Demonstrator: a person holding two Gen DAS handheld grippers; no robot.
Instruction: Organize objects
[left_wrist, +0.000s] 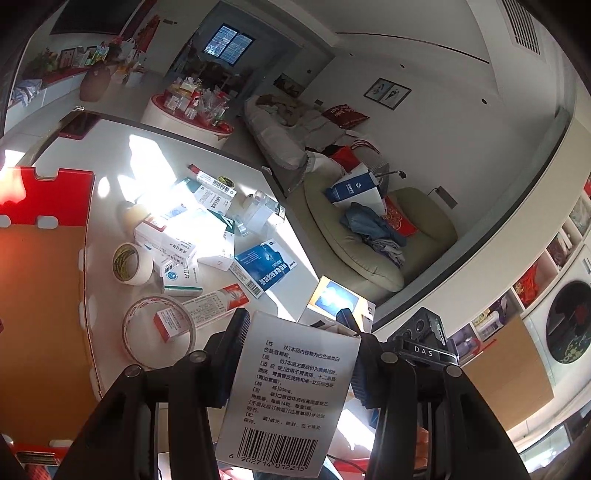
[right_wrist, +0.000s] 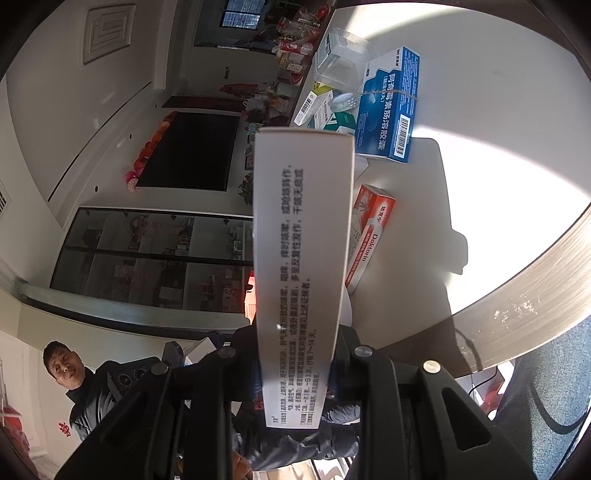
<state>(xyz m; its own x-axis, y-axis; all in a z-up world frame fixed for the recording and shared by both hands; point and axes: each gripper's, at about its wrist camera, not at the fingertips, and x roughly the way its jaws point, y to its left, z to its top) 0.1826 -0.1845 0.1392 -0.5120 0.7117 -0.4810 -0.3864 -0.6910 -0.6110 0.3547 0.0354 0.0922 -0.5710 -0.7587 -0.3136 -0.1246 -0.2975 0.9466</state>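
White med box (left_wrist: 291, 391), barcode end, black print.

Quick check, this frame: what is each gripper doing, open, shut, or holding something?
Left gripper: closed on a white barcode box.
Right gripper: closed on a tall white printed box.

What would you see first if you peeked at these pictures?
A white box with a barcode fills the left wrist view, pinched in the left claw. The right claw grips a tall white box just as close. Behind them, medicine boxes and tape rolls lie jumbled on the sunlit white table.
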